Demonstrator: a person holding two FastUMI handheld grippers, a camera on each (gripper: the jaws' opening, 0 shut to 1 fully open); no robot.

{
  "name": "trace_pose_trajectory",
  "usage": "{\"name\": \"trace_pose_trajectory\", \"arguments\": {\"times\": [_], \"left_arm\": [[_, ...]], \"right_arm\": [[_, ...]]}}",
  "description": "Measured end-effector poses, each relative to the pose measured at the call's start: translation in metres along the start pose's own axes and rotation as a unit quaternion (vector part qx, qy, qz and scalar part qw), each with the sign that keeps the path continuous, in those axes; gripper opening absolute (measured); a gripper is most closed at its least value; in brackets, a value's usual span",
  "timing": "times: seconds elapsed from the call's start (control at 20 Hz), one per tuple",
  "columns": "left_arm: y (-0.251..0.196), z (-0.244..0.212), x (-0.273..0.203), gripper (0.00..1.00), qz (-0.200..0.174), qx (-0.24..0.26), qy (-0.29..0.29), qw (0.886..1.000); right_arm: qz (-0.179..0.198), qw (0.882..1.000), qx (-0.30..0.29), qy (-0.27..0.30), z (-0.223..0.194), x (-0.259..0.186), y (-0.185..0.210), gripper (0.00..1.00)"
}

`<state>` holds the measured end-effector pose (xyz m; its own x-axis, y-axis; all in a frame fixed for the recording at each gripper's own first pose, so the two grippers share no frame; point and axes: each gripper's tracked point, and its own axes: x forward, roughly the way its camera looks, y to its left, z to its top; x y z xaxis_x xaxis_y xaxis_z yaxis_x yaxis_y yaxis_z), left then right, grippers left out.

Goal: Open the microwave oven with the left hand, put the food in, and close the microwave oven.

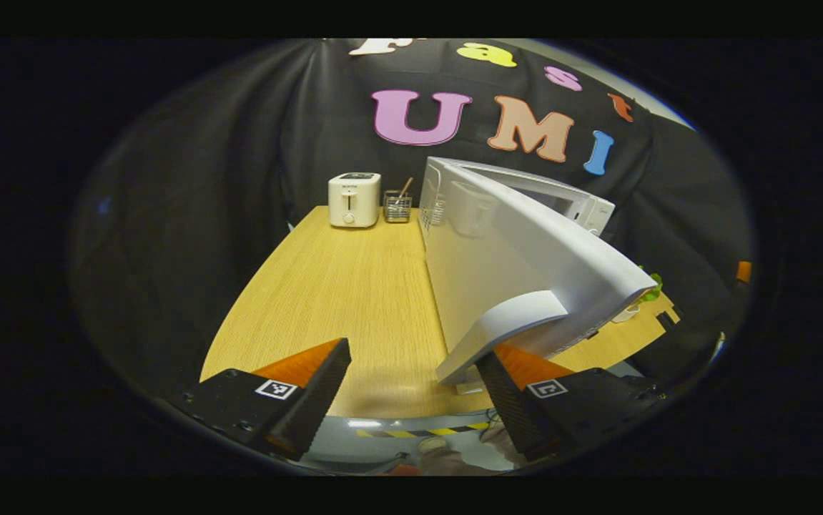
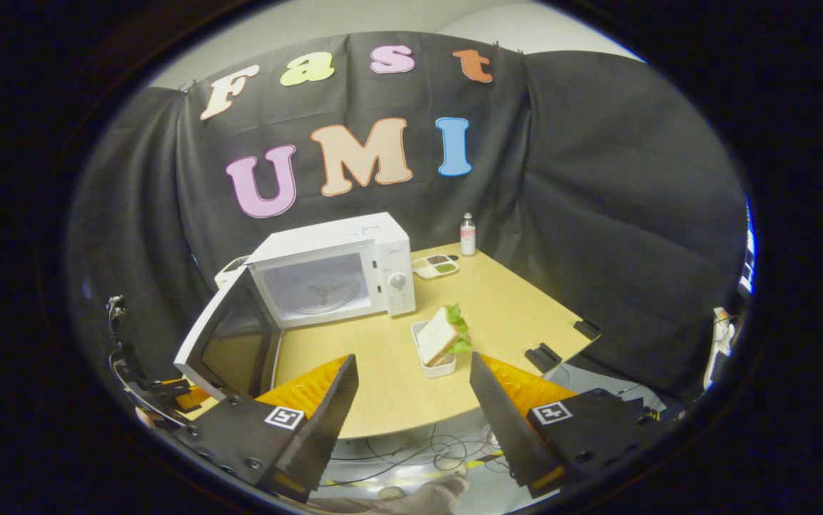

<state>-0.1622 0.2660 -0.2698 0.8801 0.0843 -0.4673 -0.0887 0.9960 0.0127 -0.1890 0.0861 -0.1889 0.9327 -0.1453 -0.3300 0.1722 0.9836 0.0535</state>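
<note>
Microwave door hides the oven cavity and most of the sandwich in left gripper view; tray contents too small to identify.

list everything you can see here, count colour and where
microwave: 1, white, back left of table, door swung open
sandwich: 1, bread with green leaf, in white tray in front of microwave
bottle: 1, clear, back edge
dish: 1, white, right of microwave
toaster: 1, white, far end
wire basket: 1, beside toaster
table: 1, light wood
left tool: open, at door's edge
right tool: open, before sandwich
</note>
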Motion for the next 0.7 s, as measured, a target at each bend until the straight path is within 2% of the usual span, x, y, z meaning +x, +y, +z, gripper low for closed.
{"name": "trace_pose_trajectory", "arguments": {"times": [0.25,0.45,0.65,0.7], "left_arm": [[0.012,-0.004,-0.014,1.00,0.033,-0.008,0.004,0.999],[0.036,0.007,-0.038,1.00,0.097,-0.004,-0.007,0.995],[0.061,0.035,-0.068,1.00,0.184,-0.015,-0.046,0.982],[0.062,0.043,-0.077,1.00,0.205,-0.023,-0.059,0.977]], "right_arm": [[0.000,1.000,0.004,0.015,0.006,0.021,-0.013,0.92],[0.010,0.999,0.014,0.041,0.011,0.060,-0.027,0.92],[0.031,0.995,0.038,0.092,0.010,0.113,-0.040,0.93],[0.039,0.992,0.049,0.108,0.008,0.127,-0.042,0.99]]}}
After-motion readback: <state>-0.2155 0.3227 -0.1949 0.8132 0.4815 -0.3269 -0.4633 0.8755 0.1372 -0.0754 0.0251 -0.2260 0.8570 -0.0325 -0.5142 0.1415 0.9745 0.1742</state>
